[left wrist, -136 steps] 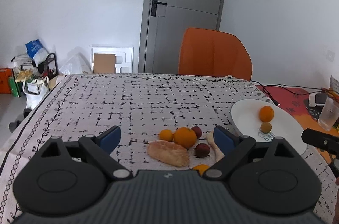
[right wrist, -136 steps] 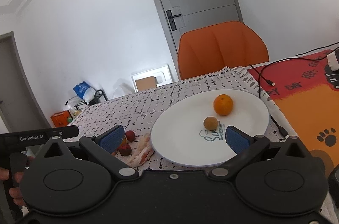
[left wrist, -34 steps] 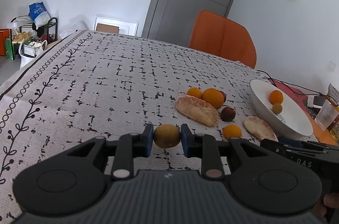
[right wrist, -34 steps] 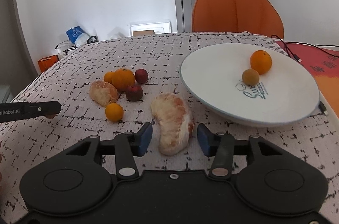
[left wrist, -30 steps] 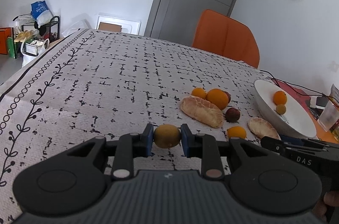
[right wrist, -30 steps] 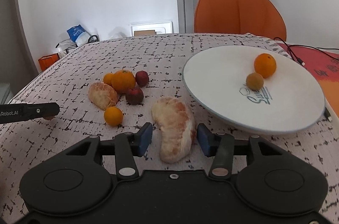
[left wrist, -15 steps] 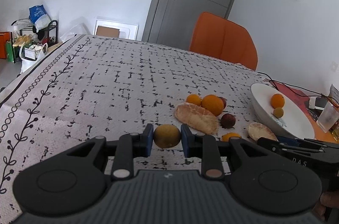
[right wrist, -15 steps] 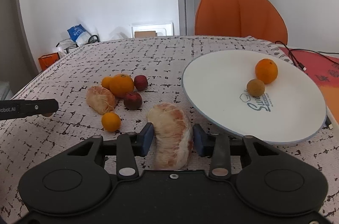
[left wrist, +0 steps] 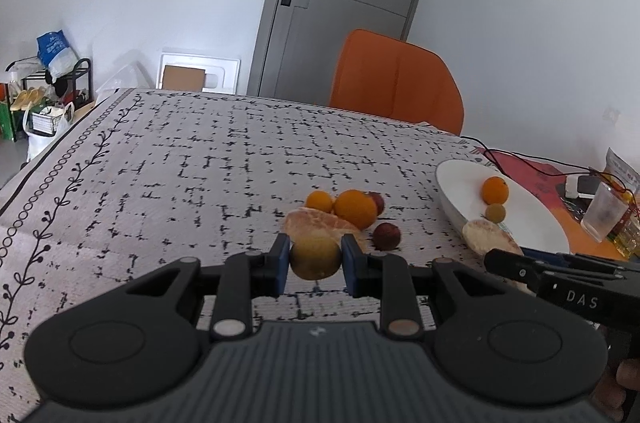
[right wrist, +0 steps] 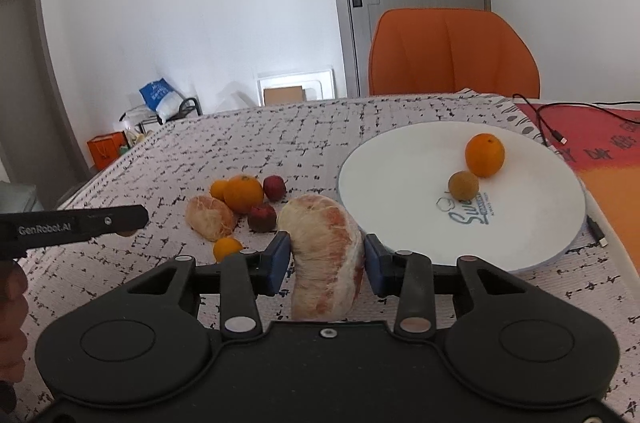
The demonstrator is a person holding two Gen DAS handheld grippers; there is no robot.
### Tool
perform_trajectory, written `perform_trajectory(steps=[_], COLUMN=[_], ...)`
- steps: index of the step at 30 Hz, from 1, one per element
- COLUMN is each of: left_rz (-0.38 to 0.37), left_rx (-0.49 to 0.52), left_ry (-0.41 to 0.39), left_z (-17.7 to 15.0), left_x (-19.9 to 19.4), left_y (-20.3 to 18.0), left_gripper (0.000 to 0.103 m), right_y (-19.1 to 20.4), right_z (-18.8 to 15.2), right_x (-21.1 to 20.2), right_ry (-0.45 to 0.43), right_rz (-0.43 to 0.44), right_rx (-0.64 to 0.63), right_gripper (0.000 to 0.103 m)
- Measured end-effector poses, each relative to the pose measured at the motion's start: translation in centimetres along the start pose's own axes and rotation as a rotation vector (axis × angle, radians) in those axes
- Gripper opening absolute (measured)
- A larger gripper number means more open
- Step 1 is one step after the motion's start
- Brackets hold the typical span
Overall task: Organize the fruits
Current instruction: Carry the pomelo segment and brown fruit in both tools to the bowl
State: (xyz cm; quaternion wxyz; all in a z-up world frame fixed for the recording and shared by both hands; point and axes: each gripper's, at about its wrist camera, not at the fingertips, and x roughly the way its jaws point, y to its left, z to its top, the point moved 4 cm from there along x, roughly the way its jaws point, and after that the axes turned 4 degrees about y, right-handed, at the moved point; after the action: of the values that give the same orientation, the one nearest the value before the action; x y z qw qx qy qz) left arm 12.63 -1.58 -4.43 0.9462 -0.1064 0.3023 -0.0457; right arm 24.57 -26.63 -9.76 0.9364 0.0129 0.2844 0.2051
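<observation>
My left gripper (left wrist: 314,260) is shut on a small yellow-brown fruit (left wrist: 315,257) and holds it above the tablecloth. My right gripper (right wrist: 325,261) is shut on a peeled pomelo segment (right wrist: 326,255), lifted just left of the white plate (right wrist: 400,175). The plate holds an orange (right wrist: 484,155) and a small brown fruit (right wrist: 463,185). On the cloth lie a second pomelo segment (right wrist: 210,217), a large orange (right wrist: 243,194), small oranges (right wrist: 227,248), and two dark red fruits (right wrist: 262,217). In the left wrist view the plate (left wrist: 452,183) is at the right.
An orange chair (right wrist: 452,53) stands behind the table. A black cable (right wrist: 560,139) and a red-orange mat (right wrist: 608,151) lie right of the plate. A plastic cup (left wrist: 603,216) stands at the far right. The table's left edge (left wrist: 36,163) drops off to floor clutter.
My right gripper closed on the pomelo segment and lifted it off the cloth. My left gripper keeps its fruit and has drifted toward the fruit pile.
</observation>
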Motion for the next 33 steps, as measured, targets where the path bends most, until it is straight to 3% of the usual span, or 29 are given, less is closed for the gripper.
perform_trajectory(steps=[17, 33], left_rz=[-0.042, -0.076], left_rx=[0.094, 0.188], left_ry=[0.007, 0.038], left_z=[0.6, 0.9], left_x=[1.3, 4.5], left_y=[-5.2, -9.7], left_gripper=[0.026, 0.026], right_y=[-5.1, -10.4], right_z=[0.1, 0.3], right_x=[-2.5, -2.0], right_ry=[-0.074, -0.097], right_rz=[-0.047, -0.128], right_rx=[0.096, 0.170], right_gripper=[0.038, 0.038])
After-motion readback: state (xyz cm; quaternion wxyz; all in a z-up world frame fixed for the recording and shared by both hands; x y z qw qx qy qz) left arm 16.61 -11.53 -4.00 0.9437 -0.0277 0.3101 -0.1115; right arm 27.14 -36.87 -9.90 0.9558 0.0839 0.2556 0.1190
